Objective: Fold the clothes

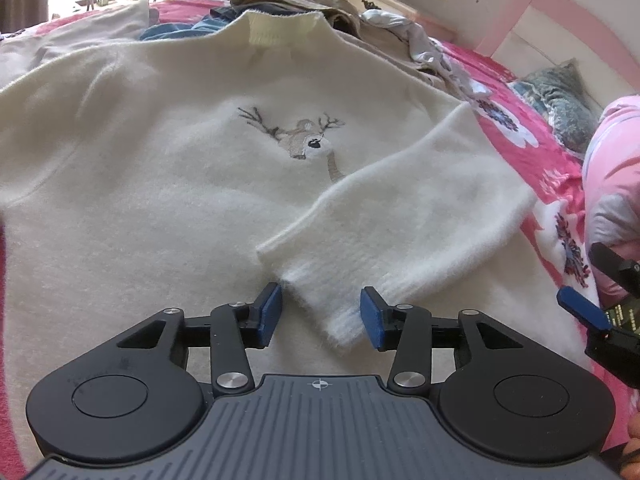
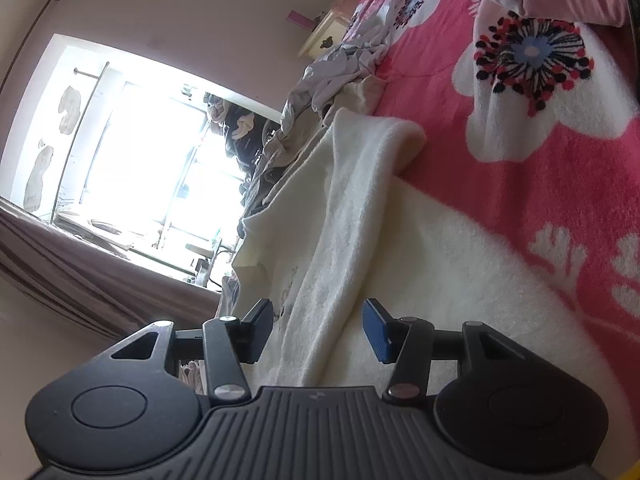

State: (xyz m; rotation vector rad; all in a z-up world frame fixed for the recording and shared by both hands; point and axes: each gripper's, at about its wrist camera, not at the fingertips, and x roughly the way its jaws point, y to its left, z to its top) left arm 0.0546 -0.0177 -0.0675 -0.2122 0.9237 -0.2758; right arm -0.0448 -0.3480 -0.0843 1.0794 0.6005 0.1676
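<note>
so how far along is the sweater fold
Done: the white sweater lies flat on the pink bedspread, one sleeve folded across its front. In hand: nothing gripped; the left gripper is open around that sleeve's cuff, the right gripper open over the fabric. Left: the other sleeve, the body fold, and the clothes pile.

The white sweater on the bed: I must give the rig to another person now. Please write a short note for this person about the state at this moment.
Left gripper: open, its fingers on both sides of the sleeve cuff, not closed on it.
Right gripper: open, holding nothing, low at the sweater's edge beside the same sleeve.
The white sweater lies flat, front up, on the pink flowered blanket. One sleeve is already folded across the body.
Left to do: the other sleeve, then fold the body. A pile of other clothes waits beyond the collar.
</note>
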